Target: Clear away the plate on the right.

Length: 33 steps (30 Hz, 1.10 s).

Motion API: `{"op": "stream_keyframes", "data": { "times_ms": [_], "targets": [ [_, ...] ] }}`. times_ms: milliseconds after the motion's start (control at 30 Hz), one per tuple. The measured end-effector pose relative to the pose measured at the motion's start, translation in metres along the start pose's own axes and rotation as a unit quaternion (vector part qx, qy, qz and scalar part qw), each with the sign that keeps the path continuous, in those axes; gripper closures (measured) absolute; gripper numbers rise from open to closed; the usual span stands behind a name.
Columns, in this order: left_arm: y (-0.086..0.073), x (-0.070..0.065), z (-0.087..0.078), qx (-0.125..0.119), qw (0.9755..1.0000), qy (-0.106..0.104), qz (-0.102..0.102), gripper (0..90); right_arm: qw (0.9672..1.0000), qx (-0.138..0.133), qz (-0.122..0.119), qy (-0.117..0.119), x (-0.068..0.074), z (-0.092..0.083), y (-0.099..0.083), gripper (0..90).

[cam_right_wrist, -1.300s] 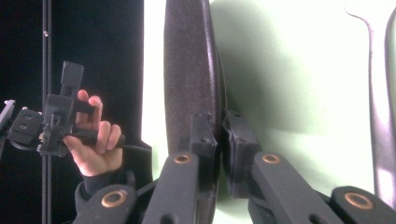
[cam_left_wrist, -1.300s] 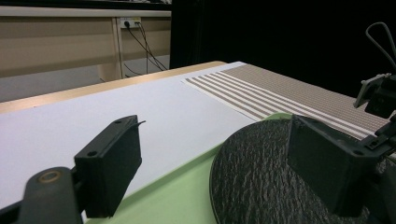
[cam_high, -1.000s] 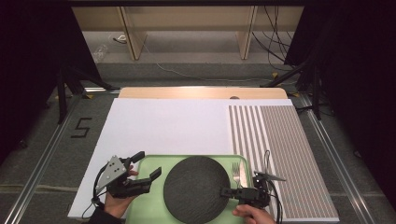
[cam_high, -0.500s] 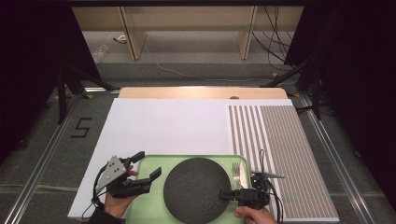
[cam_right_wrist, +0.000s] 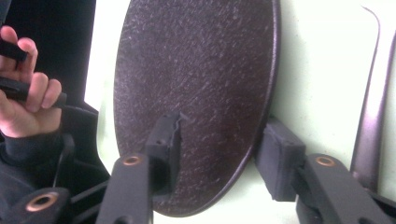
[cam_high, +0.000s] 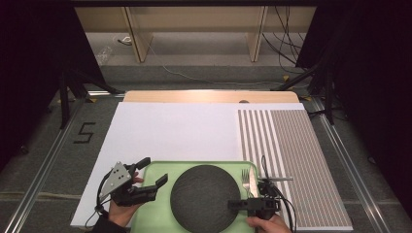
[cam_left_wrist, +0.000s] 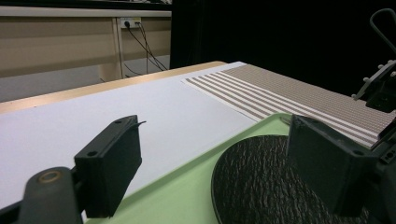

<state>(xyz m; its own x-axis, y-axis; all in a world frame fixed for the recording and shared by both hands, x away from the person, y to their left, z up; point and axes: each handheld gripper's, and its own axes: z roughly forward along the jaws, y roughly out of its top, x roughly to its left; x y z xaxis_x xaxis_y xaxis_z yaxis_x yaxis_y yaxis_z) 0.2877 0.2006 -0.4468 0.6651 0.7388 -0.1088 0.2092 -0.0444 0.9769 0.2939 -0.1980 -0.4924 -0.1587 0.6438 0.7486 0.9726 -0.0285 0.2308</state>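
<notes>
A round black plate (cam_high: 201, 196) lies on a green tray (cam_high: 228, 167) at the table's near edge. A fork (cam_high: 247, 180) rests on the tray just right of the plate. My right gripper (cam_high: 232, 203) is open and points left at the plate's right rim. In the right gripper view its jaws straddle that rim (cam_right_wrist: 219, 154), one pad over the plate (cam_right_wrist: 196, 84), the other over the tray beside the fork handle (cam_right_wrist: 373, 116). My left gripper (cam_high: 155, 170) is open over the tray's left edge. Nothing sits between its jaws (cam_left_wrist: 219, 154); the plate (cam_left_wrist: 261, 182) lies just beyond.
A white mat (cam_high: 175, 131) covers the table's middle and left, and a brown-striped mat (cam_high: 291, 160) covers the right. Beyond the table's wooden far edge are shelving legs and cables on the floor. The other gripper (cam_left_wrist: 380, 84) shows at the right of the left gripper view.
</notes>
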Motion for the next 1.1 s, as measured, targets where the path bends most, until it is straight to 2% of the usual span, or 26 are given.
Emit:
{"op": "stream_keyframes", "data": {
  "times_ms": [100,233,333,500,600,833,933,967,1100],
  "targets": [
    [0.0,0.0,0.0,-0.001,1.0,0.0,0.0,17.6,0.9999,-0.002,-0.01,-0.003,0.002,-0.003,0.0,48.6],
    [0.0,0.0,0.0,-0.001,1.0,0.0,0.0,17.6,0.9992,-0.024,-0.028,-0.017,0.003,-0.012,0.003,46.2],
    [0.0,0.0,0.0,0.0,1.0,-0.001,0.0,17.7,0.997,-0.048,-0.048,-0.038,0.005,-0.019,0.005,45.8],
    [0.0,0.0,0.0,0.0,1.0,-0.001,0.0,17.6,0.9923,-0.076,-0.081,-0.056,0.009,-0.026,0.008,42.8],
    [0.0,0.0,0.0,-0.001,1.0,-0.001,0.0,17.6,0.9863,-0.098,-0.114,-0.068,0.013,-0.031,0.009,39.5],
    [0.0,0.0,0.0,-0.001,1.0,-0.003,0.0,17.6,0.9769,-0.135,-0.151,-0.067,0.016,-0.04,0.011,36.4],
    [0.0,0.0,0.0,-0.001,1.0,-0.003,-0.001,17.6,0.9694,-0.154,-0.177,-0.073,0.019,-0.043,0.012,35.2],
    [0.0,0.0,0.0,-0.001,1.0,-0.003,0.0,17.6,0.9681,-0.156,-0.181,-0.074,0.02,-0.044,0.012,35.0],
    [0.0,0.0,0.0,-0.001,1.0,-0.005,-0.001,17.5,0.9597,-0.173,-0.208,-0.076,0.023,-0.047,0.011,34.0]
  ]
}}
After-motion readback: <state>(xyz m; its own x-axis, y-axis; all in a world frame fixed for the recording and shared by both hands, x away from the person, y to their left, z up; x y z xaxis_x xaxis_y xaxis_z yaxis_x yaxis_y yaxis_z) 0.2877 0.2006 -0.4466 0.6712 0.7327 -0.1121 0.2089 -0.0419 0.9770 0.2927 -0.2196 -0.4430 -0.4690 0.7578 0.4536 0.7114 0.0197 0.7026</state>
